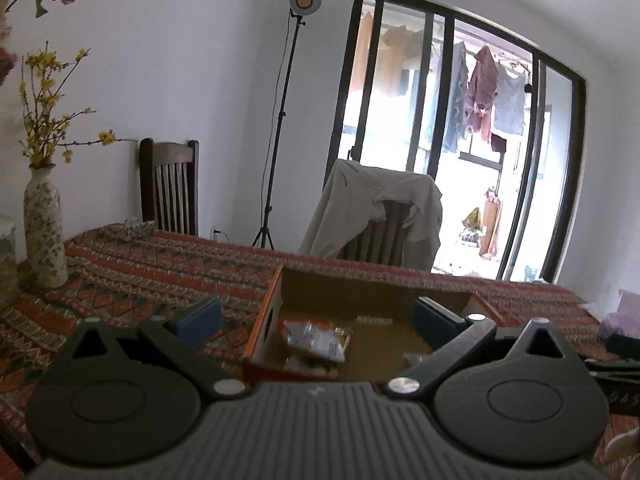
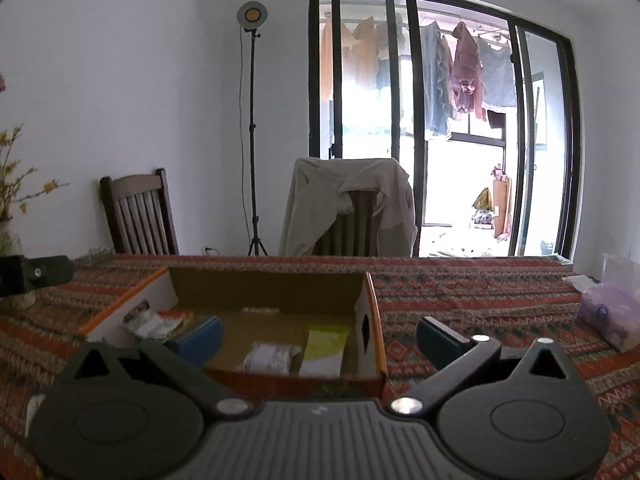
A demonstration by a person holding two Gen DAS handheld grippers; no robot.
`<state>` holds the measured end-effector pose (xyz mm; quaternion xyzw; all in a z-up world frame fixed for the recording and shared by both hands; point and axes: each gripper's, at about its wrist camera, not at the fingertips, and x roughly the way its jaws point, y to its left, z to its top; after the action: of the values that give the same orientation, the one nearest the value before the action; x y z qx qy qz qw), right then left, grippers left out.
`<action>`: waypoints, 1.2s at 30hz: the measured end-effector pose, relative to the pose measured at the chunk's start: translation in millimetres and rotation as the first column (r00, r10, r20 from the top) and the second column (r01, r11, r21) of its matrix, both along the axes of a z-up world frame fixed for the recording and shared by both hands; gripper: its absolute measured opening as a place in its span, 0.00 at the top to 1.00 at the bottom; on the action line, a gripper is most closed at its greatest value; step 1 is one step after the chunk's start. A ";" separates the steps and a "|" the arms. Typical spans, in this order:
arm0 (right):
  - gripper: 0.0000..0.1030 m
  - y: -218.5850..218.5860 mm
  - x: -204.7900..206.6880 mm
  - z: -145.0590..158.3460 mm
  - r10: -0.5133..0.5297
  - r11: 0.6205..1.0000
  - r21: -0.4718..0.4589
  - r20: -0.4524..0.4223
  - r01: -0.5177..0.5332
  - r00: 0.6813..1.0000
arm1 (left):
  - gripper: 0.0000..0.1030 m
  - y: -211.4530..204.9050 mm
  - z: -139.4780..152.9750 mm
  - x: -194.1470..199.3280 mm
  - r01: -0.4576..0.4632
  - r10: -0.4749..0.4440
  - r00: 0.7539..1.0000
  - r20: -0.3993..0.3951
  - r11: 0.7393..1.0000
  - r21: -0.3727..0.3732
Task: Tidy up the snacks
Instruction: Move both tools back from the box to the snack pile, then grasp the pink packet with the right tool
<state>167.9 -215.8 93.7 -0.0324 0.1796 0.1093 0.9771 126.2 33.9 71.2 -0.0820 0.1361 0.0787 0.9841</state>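
An open cardboard box [image 1: 265, 316] [image 2: 370, 320] with orange edges sits on the patterned tablecloth. Inside it lie snack packets: an orange and silver one [image 1: 316, 338] in the left wrist view, and a white packet [image 2: 268, 358], a green and white packet [image 2: 324, 346] and a crumpled packet [image 2: 154, 322] in the right wrist view. My left gripper [image 1: 318, 322] is open, hovering over the box's near left side with nothing between its fingers. My right gripper [image 2: 320, 334] is open too, straddling the box's right wall and holding nothing.
A flowered vase [image 1: 44, 232] with yellow branches stands at the table's left. Two wooden chairs [image 2: 138, 212] stand behind the table, one draped with a beige jacket [image 2: 348, 200]. A lamp on a tripod [image 2: 253, 120] stands by the wall. A purple tissue pack [image 2: 610, 312] lies at right.
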 end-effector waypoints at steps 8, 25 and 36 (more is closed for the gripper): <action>0.00 -13.4 -38.2 -26.5 0.001 0.999 -0.036 -0.050 -0.003 0.999 | 0.00 19.3 -34.9 -33.9 0.003 0.000 0.996 -0.088 1.000 0.026; 0.00 -51.3 -69.9 -70.9 -0.041 0.999 -0.027 -0.156 0.038 0.987 | 0.00 40.0 -87.1 -66.6 0.006 -0.007 0.989 -0.149 1.000 -0.008; 0.00 -44.1 -37.8 -63.5 -0.071 0.997 -0.017 -0.178 0.069 0.981 | 0.00 42.2 -87.7 -68.1 0.007 -0.012 0.990 -0.139 0.999 -0.035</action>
<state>130.1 -259.9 30.2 -0.0214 0.2681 0.0761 0.9601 58.1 76.1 -16.5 -0.0928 0.2061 0.0774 0.9710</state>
